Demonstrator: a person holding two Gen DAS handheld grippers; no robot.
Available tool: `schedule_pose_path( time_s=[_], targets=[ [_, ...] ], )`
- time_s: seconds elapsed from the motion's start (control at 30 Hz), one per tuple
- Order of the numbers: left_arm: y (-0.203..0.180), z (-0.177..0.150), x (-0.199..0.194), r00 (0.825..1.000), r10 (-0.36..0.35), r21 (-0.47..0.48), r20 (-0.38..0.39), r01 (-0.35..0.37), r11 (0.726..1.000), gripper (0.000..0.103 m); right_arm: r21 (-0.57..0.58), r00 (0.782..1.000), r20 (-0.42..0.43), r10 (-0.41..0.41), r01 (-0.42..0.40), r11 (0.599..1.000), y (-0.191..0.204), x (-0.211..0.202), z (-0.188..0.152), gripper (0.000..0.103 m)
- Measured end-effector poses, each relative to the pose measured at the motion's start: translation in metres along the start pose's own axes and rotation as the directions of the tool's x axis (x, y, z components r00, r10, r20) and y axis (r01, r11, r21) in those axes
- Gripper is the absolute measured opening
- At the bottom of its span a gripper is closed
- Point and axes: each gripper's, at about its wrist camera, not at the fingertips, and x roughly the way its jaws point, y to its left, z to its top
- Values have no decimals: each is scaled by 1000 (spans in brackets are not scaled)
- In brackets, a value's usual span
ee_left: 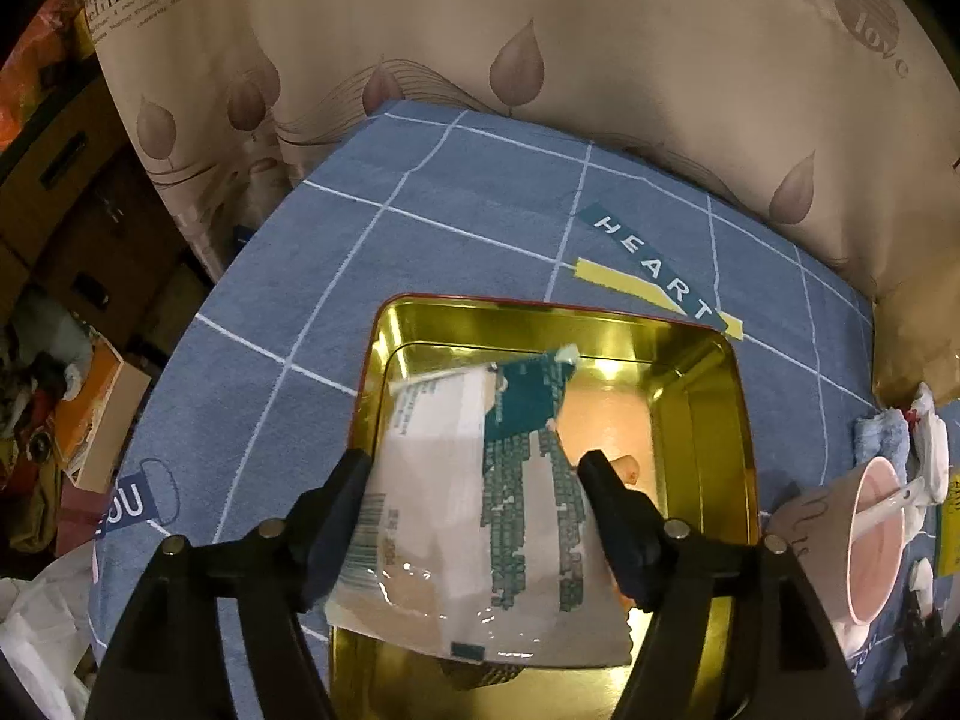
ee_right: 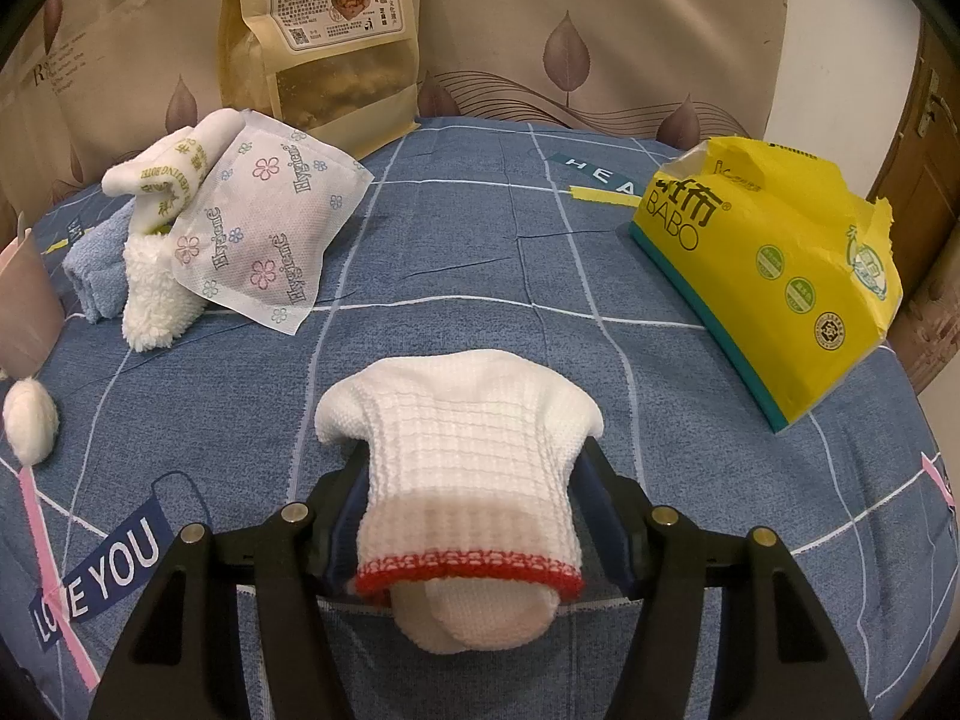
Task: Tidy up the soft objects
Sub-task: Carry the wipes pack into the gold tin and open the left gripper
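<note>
Packet: clear plastic packet [ee_left: 480,498] with white and teal print and a barcode, lying tilted in the gold tin, its near end over the tin's near rim.
Gold tin: rectangular tin [ee_left: 708,372] with a red outer edge, on the blue grid-patterned cloth [ee_left: 468,216]; something pale pink lies under the packet, too hidden to name.
Left gripper: left gripper [ee_left: 477,471] points down over the tin, jaws spread wide either side of the packet; the pads seem to stand just off its edges, though the left one is hard to judge.
Right gripper: right gripper [ee_right: 471,474] clamped on a white knit glove [ee_right: 462,450] with a red cuff, held above the cloth.
Left of glove: floral "Hygienic" sachet [ee_right: 270,228], fleecy white item [ee_right: 153,294], folded blue towel [ee_right: 96,270], small white ball [ee_right: 30,420].
Right of glove: torn yellow tissue pack [ee_right: 774,258].
Back edge: kraft snack bag [ee_right: 324,30] upright against the leaf-print curtain [ee_right: 600,30].
Pink cup: pink cup [ee_left: 870,540] to the right of the tin.
</note>
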Motion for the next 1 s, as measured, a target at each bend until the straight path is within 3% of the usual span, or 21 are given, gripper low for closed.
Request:
schedule_pose_path(
  time_s=[0.3, 0.63, 0.83, 1.0],
  targets=[
    [-5, -17, -25, 999, -28, 13, 46, 27, 1000, 73, -1, 1000, 1, 0, 0, 1000, 0, 1, 0, 60],
    [-33, -77, -83, 984, -30, 111, 178, 10, 994, 73, 1, 1000, 2, 5, -5, 1000, -3, 2, 0, 60],
    [-42, -116, -97, 972, 38, 134, 234, -71, 988, 73, 5, 1000, 5, 12, -12, 1000, -6, 1, 0, 57],
    [-47, -143, -105, 941, 133, 141, 312, -184, 973, 73, -17, 1000, 14, 17, -16, 1000, -4, -1, 0, 46]
  ],
)
